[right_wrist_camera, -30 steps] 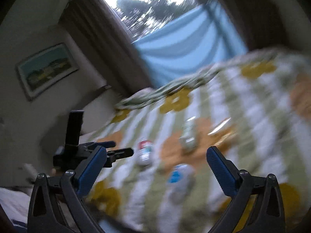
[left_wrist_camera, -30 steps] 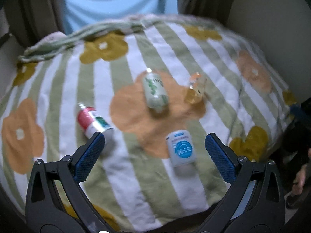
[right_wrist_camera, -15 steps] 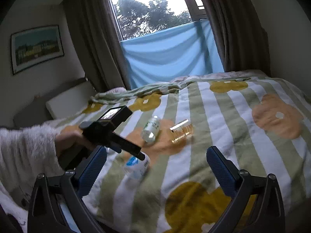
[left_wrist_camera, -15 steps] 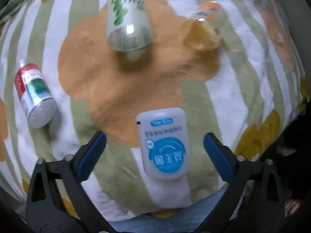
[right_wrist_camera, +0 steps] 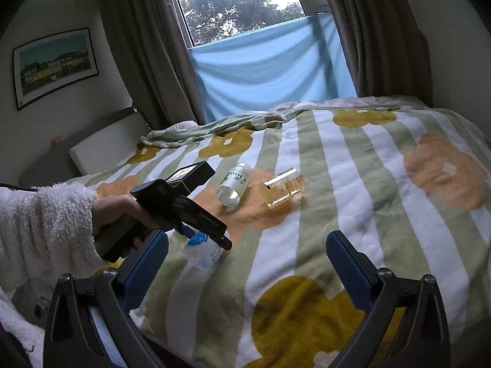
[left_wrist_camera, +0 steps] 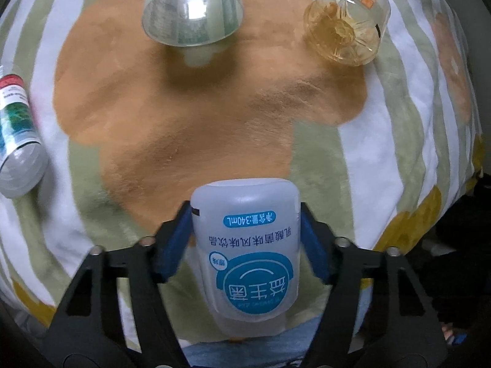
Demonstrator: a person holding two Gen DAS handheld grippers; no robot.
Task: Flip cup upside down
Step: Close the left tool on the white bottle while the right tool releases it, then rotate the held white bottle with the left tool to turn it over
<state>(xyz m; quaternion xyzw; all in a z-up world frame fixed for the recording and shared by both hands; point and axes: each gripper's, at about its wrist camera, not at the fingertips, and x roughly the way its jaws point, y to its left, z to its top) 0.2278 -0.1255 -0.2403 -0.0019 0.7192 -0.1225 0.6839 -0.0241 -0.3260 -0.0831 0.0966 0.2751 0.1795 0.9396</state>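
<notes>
— Cup [left_wrist_camera: 245, 254] — what is it looking like?
— Translucent white with a blue round label, lying on the striped bed [left_wrist_camera: 383, 159], left gripper [left_wrist_camera: 245, 242] jaws pinching its sides.
— Right gripper [right_wrist_camera: 245, 260]?
— Hovering, jaws spread wide.

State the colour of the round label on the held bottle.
Blue with white lettering, on the white bottle; clearest in the left wrist view.

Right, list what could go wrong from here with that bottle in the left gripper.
1. The left gripper pinches the white bottle by its smooth sides; it could slip as it is turned.
2. The blanket is soft, so a bottle stood on end may topple.
3. The green bottle and amber bottle lie loose ahead; a wide swing could knock them rolling.
</notes>
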